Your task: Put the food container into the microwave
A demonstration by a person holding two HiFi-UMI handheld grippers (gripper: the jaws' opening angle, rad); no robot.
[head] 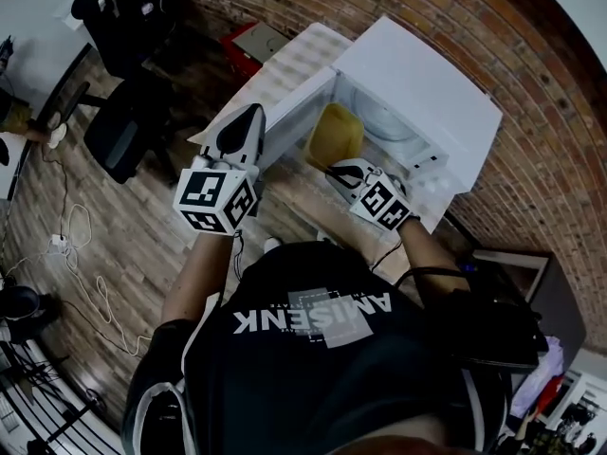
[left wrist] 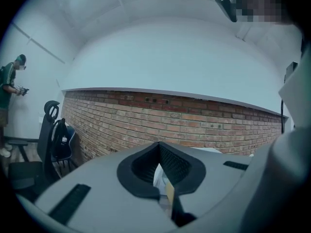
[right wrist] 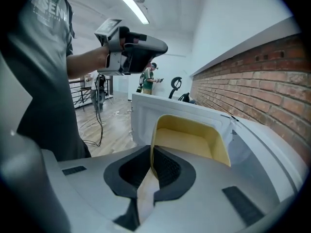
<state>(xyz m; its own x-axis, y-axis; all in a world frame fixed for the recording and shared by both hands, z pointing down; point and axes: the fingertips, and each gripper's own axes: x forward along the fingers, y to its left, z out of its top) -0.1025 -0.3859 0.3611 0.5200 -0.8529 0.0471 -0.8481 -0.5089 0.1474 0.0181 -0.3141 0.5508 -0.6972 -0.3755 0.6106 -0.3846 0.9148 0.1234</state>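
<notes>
A yellow food container [head: 334, 136] is tilted at the mouth of the white microwave [head: 427, 93], whose door [head: 285, 98] stands open to the left. My right gripper [head: 334, 171] is shut on the container's near rim. In the right gripper view the rim runs between the pads of that gripper [right wrist: 153, 166], and the container [right wrist: 189, 142] reaches toward the cavity. My left gripper [head: 250, 112] hovers apart from the door, left of the container, with its jaws together and nothing between them. In its own view the left gripper [left wrist: 163, 178] points up at a brick wall.
The microwave sits on a table with a pale checked cloth [head: 285, 64] against the brick wall [head: 531, 55]. Dark office chairs [head: 128, 126] and cables [head: 76, 245] are on the wooden floor to the left. A distant person [right wrist: 148, 79] stands across the room.
</notes>
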